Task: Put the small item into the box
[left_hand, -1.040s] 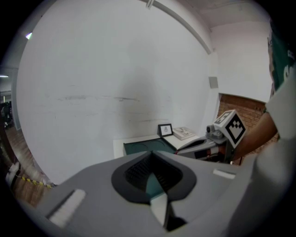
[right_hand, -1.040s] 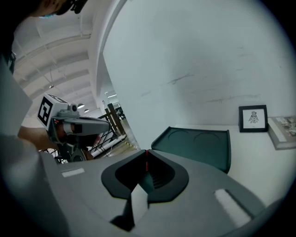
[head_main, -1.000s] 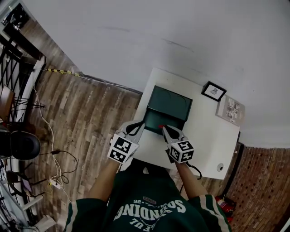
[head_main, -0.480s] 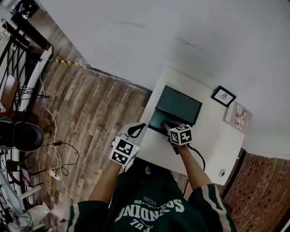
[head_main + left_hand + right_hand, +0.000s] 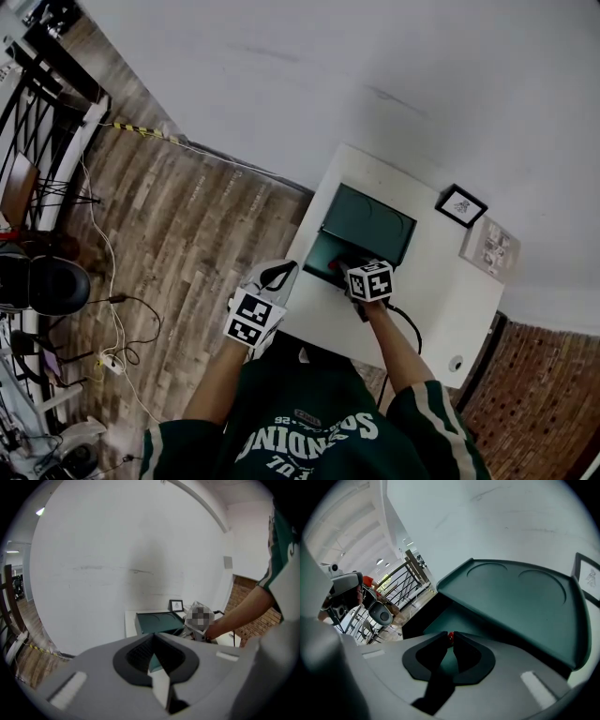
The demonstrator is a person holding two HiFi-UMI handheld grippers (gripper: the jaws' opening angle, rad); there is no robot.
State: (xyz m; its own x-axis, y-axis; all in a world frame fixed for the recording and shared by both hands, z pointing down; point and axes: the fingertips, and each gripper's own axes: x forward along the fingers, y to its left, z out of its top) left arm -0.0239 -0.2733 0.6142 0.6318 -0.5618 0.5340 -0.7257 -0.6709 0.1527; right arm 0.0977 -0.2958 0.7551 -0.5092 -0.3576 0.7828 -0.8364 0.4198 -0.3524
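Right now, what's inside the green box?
The right gripper, shut on the small red item, hangs over the box floor, bare green where visible. The part beneath the gripper is hidden.

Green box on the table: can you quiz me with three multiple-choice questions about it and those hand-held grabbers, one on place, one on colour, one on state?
1. Where is the right gripper? A over the open box B down by the floor C behind the person
2. What colour is the small item in its jaws? A blue B red C yellow
3. How is the lid? A open B shut C taken off
Answers: 1 A, its tips hang over the box's inside; 2 B, a red bit shows between the shut jaws; 3 A, the lid leans back, off the box.
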